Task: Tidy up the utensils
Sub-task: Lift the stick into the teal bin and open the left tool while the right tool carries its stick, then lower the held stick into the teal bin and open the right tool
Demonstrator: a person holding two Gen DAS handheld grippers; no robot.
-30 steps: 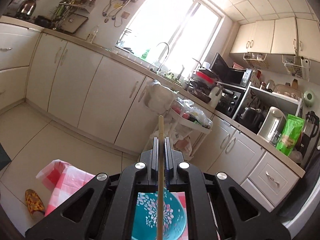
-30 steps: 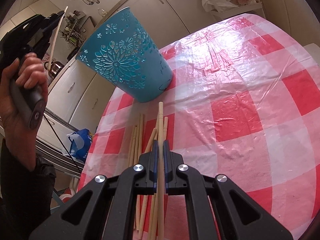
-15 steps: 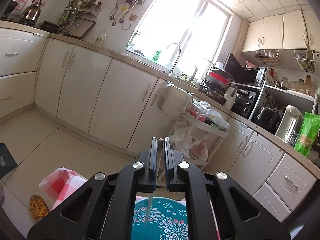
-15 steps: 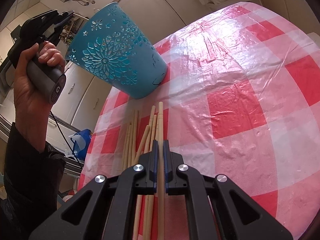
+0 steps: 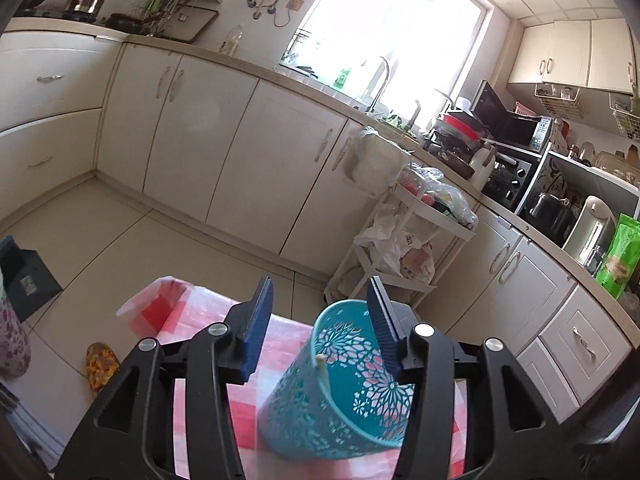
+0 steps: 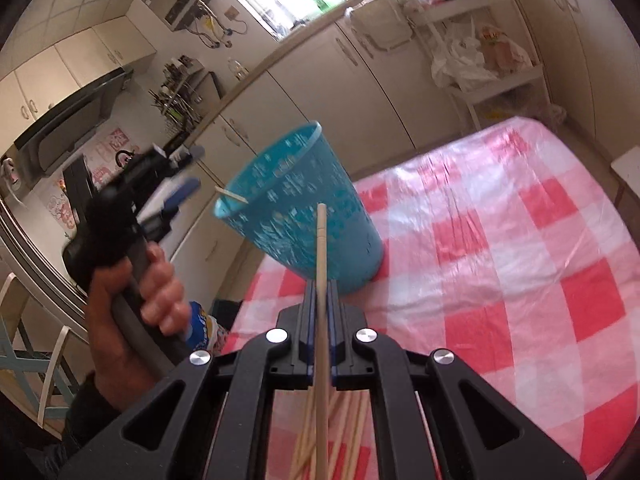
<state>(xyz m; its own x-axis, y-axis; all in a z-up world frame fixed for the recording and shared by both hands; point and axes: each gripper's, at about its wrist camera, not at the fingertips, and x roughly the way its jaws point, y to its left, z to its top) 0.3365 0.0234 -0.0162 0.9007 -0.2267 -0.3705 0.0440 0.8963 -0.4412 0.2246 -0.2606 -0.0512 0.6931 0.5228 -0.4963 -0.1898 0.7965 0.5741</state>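
A teal cut-out basket stands on the red-and-white checked tablecloth; it also shows in the right wrist view. One wooden chopstick leans inside it, its tip over the rim. My left gripper is open and empty just above the basket, and shows held in a hand in the right wrist view. My right gripper is shut on a chopstick lifted off the table. Several more chopsticks lie under it.
White kitchen cabinets and a counter run behind the table. A white trolley with bags stands past the table's far edge. A chair is at the left.
My left gripper opened and dropped its chopstick into the basket. My right gripper, shut on a chopstick, lifted it off the pile.
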